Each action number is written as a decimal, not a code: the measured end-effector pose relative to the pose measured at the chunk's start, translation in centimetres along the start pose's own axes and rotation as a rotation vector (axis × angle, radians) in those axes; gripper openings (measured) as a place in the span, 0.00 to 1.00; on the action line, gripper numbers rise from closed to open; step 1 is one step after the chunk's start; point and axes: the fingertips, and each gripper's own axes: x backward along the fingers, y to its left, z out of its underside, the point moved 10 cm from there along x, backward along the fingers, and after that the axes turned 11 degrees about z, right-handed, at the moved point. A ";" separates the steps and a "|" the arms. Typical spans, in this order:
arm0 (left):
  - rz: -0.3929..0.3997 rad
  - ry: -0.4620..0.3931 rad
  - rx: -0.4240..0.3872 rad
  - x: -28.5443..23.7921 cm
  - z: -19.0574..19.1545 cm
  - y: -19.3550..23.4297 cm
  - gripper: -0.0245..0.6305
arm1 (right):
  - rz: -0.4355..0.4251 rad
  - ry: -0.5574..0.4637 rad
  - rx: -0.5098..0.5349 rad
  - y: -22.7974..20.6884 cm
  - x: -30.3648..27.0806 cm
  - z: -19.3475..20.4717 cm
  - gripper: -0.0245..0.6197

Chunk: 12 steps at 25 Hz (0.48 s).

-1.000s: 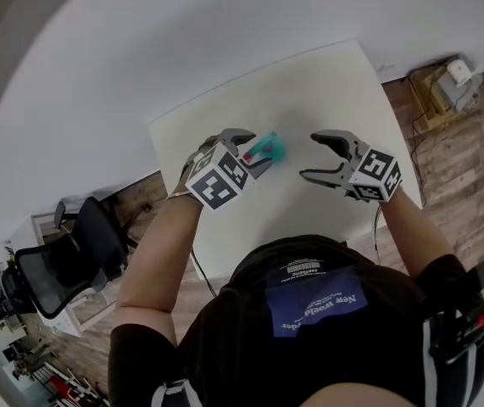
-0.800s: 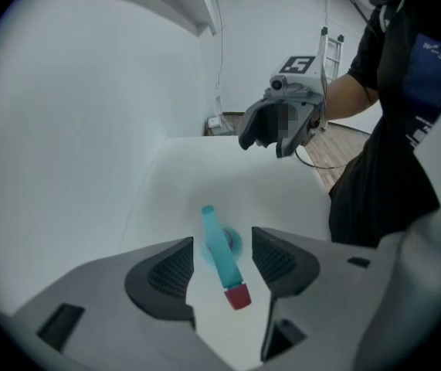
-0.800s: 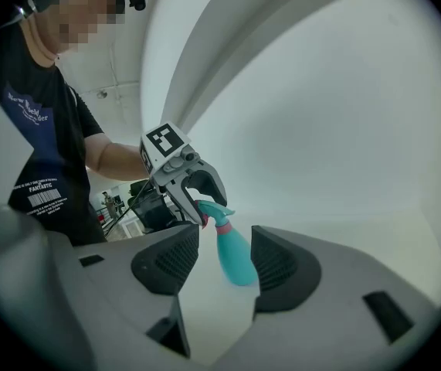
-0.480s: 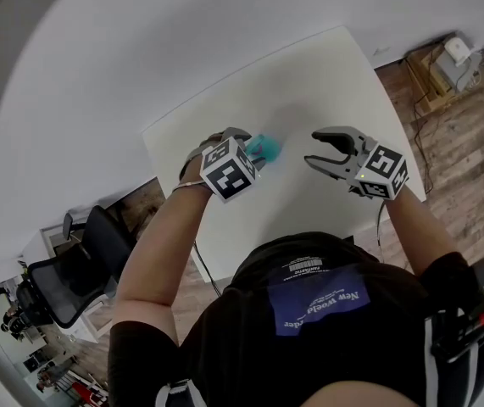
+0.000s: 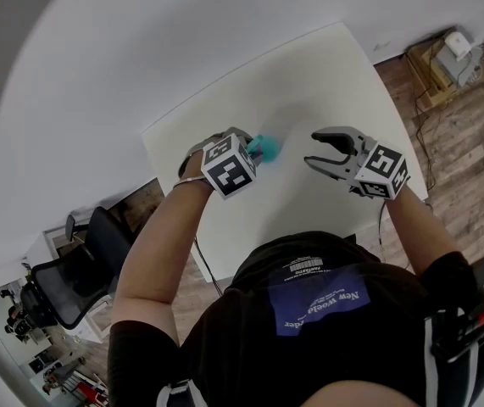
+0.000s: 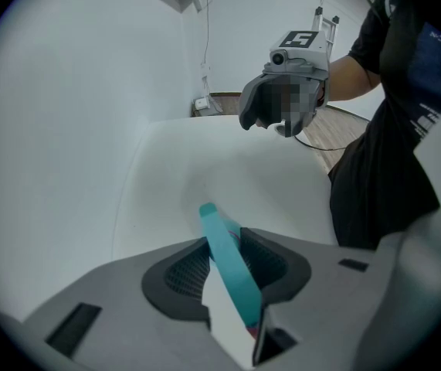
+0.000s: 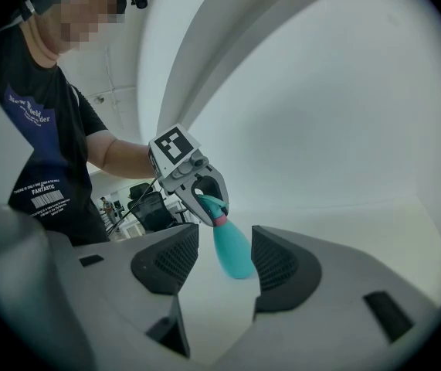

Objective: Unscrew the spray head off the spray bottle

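Observation:
A teal spray bottle [image 5: 269, 147] stands upright on the white table [image 5: 309, 83]. From above, my left gripper [image 5: 248, 146] points steeply down onto its top. Its jaws have just been closing, and the pads now press on the teal spray head [image 6: 224, 257]. In the right gripper view the left gripper [image 7: 209, 199] wraps that spray head [image 7: 208, 202] above the bottle body [image 7: 232, 247]. My right gripper [image 5: 312, 148] hovers to the right of the bottle, nearly level and apart from it. Its jaws have just been closing too, with nothing between them.
The table's near edge lies just in front of the person's torso. A black office chair [image 5: 72, 270] stands on the wood floor at the left. A small wooden stand with a device [image 5: 445, 75] sits beyond the table's right corner. A white wall backs the table.
My left gripper has sunk onto the bottle's top and its jaws have closed on the spray head. The right gripper's jaws have narrowed and it has shifted slightly.

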 end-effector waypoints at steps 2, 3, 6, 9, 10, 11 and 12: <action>0.003 0.003 -0.005 0.0 -0.1 0.0 0.24 | -0.003 0.001 0.000 0.0 -0.1 0.0 0.36; 0.003 0.004 -0.008 0.0 -0.1 0.0 0.24 | -0.004 0.003 -0.001 0.1 -0.1 0.1 0.36; -0.001 0.002 -0.013 -0.1 0.0 -0.1 0.24 | -0.004 0.008 -0.003 0.1 0.0 0.2 0.36; -0.022 -0.019 -0.013 0.3 0.2 -0.2 0.24 | -0.006 0.012 -0.005 0.1 0.0 0.2 0.36; -0.027 -0.034 -0.009 0.5 0.3 -0.2 0.24 | -0.007 0.012 -0.006 0.0 0.1 0.2 0.36; -0.030 -0.056 -0.001 0.8 0.3 -0.4 0.24 | -0.010 0.012 -0.007 0.1 0.2 0.2 0.36; -0.028 -0.084 0.011 1.1 0.3 -0.6 0.24 | -0.015 0.010 -0.008 0.1 0.3 0.2 0.36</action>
